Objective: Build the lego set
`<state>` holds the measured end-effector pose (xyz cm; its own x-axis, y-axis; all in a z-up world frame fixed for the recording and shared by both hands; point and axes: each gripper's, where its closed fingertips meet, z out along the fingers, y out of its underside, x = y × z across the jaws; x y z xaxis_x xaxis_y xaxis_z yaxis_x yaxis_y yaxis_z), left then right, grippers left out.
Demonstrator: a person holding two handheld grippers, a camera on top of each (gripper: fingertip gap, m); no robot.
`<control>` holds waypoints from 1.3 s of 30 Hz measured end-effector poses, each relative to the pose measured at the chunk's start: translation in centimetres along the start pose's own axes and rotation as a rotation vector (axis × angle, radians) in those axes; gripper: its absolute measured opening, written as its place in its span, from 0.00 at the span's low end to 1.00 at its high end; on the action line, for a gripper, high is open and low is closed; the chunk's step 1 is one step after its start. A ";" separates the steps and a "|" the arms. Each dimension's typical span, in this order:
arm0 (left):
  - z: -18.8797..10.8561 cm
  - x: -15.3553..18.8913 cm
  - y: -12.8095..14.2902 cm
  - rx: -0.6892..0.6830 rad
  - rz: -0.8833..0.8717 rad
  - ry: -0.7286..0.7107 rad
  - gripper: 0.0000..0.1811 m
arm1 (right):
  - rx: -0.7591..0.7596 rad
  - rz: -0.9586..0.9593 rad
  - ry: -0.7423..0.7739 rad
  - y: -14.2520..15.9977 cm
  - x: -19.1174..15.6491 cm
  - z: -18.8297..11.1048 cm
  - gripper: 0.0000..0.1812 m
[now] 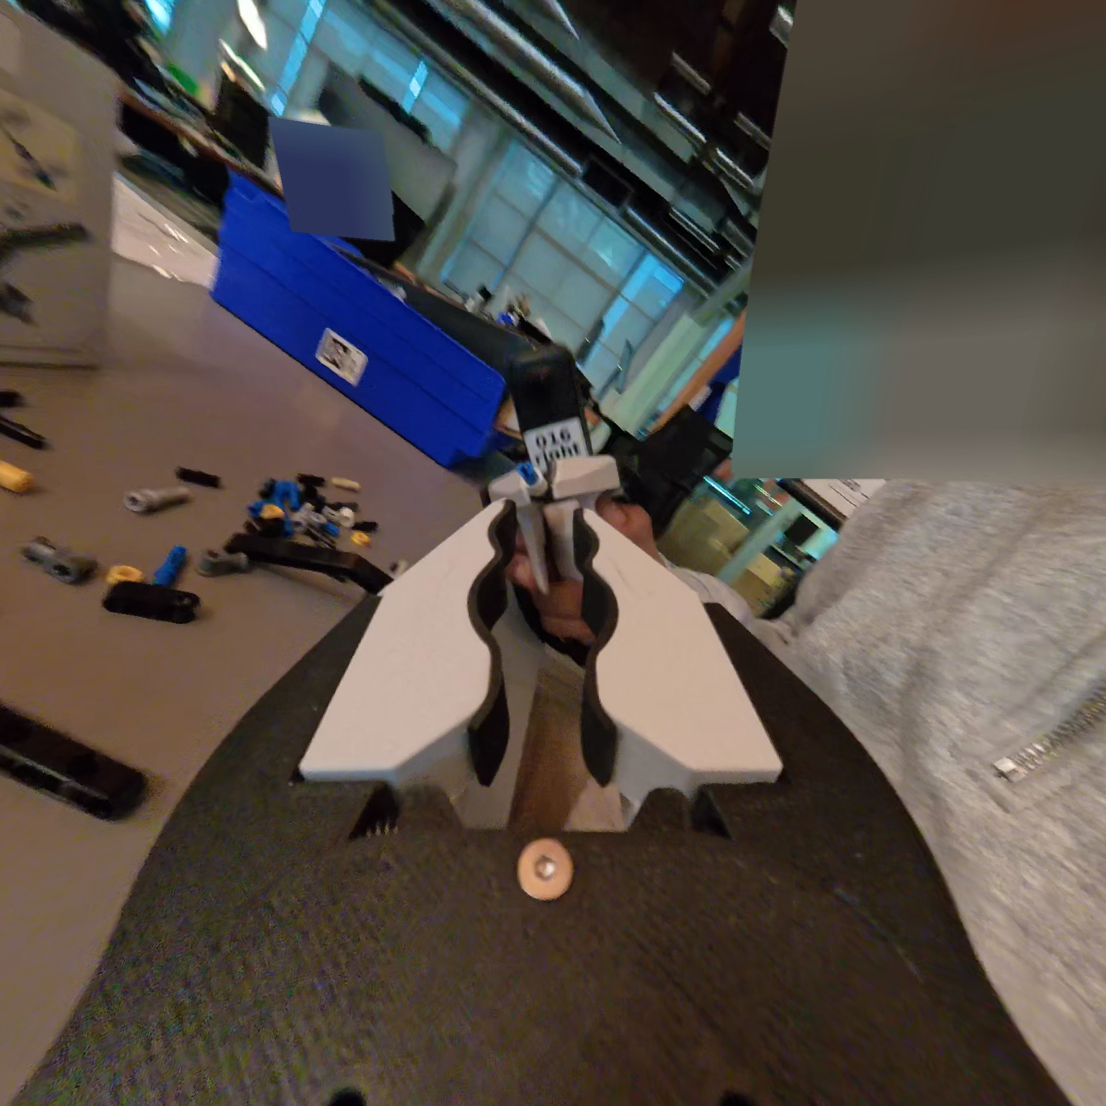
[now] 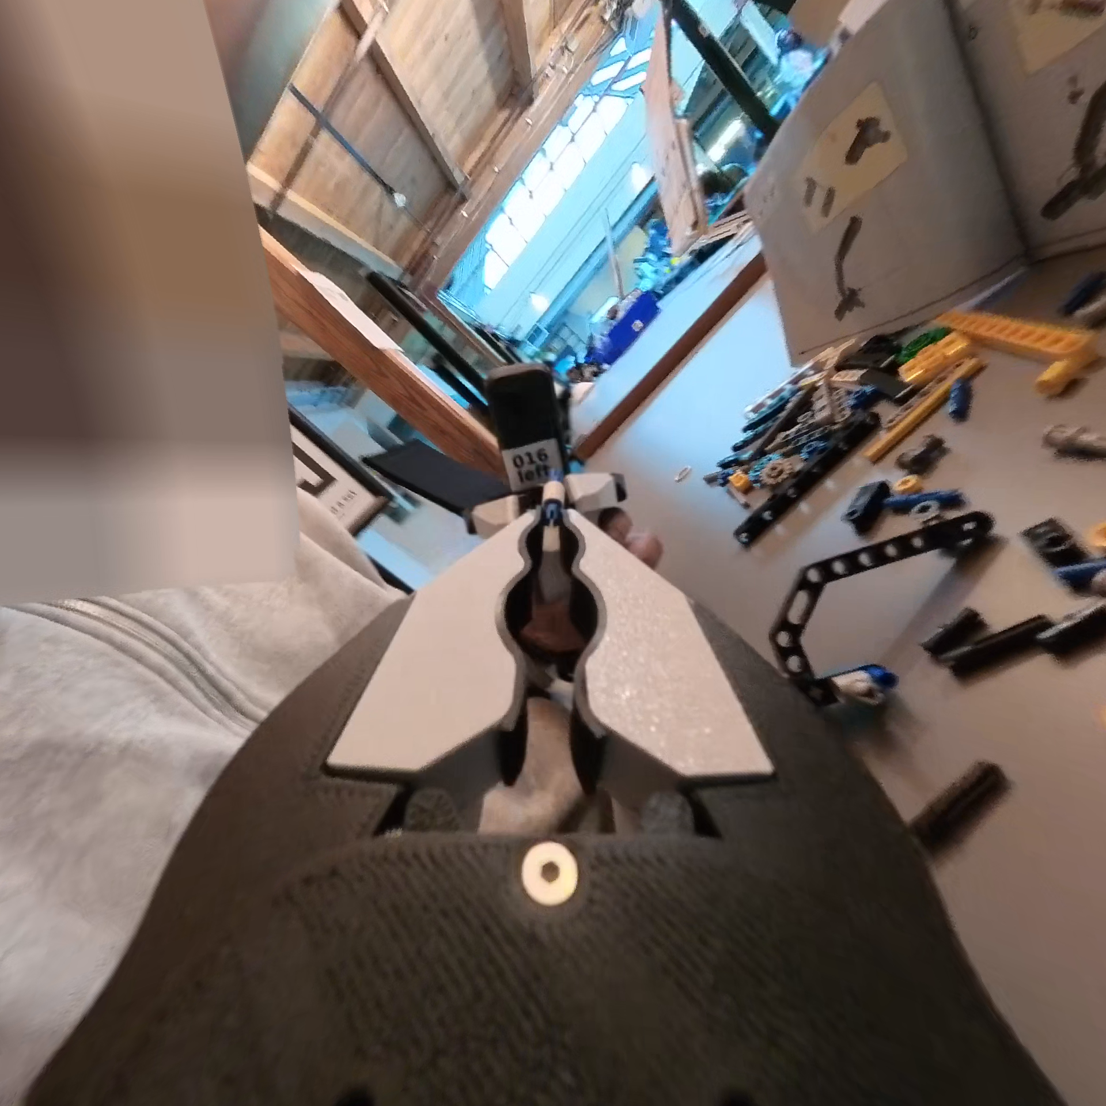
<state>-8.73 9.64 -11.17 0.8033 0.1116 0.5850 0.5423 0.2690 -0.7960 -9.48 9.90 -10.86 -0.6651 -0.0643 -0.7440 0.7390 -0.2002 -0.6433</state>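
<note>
My right gripper [image 2: 553, 525] is shut on a small blue and white pin [image 2: 552, 512] at its fingertips, held up in the air above the table. My left gripper [image 1: 541, 512] faces it head-on with its jaws apart and nothing gripped. In the left wrist view the right gripper's fingers [image 1: 535, 550] reach in between my left tips, and a blue bit [image 1: 526, 473] shows by its grey finger mounts. Whether the pin touches the left fingers cannot be told.
Loose blue, black, grey and yellow lego pieces [image 1: 299, 509] lie on the grey table [image 1: 209, 389], with a black beam [image 1: 308, 556]. A curved black frame [image 2: 868, 574], yellow beams [image 2: 1017, 341] and an open instruction booklet [image 2: 898, 179] show on the right. A blue crate [image 1: 359, 323] stands behind. A grey sleeve [image 1: 957, 658] is close. My two grippers' fingertips are within a few centimetres of each other.
</note>
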 end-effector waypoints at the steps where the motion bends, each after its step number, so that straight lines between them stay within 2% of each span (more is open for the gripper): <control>1: 0.2 0.2 0.5 -0.039 -0.029 0.025 0.11 | -0.017 -0.055 0.029 0.0 0.1 -0.2 0.01; 5: 0.2 0.2 0.6 -0.051 -0.050 0.031 0.13 | -0.122 -0.279 0.069 0.6 -0.7 -0.8 0.01; 9: 0.2 0.9 1.2 -0.099 -0.074 0.094 0.12 | -0.303 -0.557 0.111 3.0 -1.3 -0.5 0.01; 13: 0.3 1.5 1.9 -0.143 -0.061 0.132 0.11 | -0.318 -0.717 0.141 3.1 -1.8 -0.6 0.01; 19: 0.5 1.9 2.6 -0.187 -0.037 0.147 0.11 | -0.290 -0.750 0.138 2.4 -2.3 -1.3 0.01; 39: 0.5 2.1 2.9 -0.196 0.003 0.143 0.03 | -0.357 -0.738 0.123 3.6 -2.0 -1.0 0.01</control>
<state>-5.58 11.15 -12.15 0.8244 -0.0282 0.5653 0.5656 0.0762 -0.8211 -5.39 10.31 -11.91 -0.9913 0.0734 -0.1094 0.1208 0.1747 -0.9772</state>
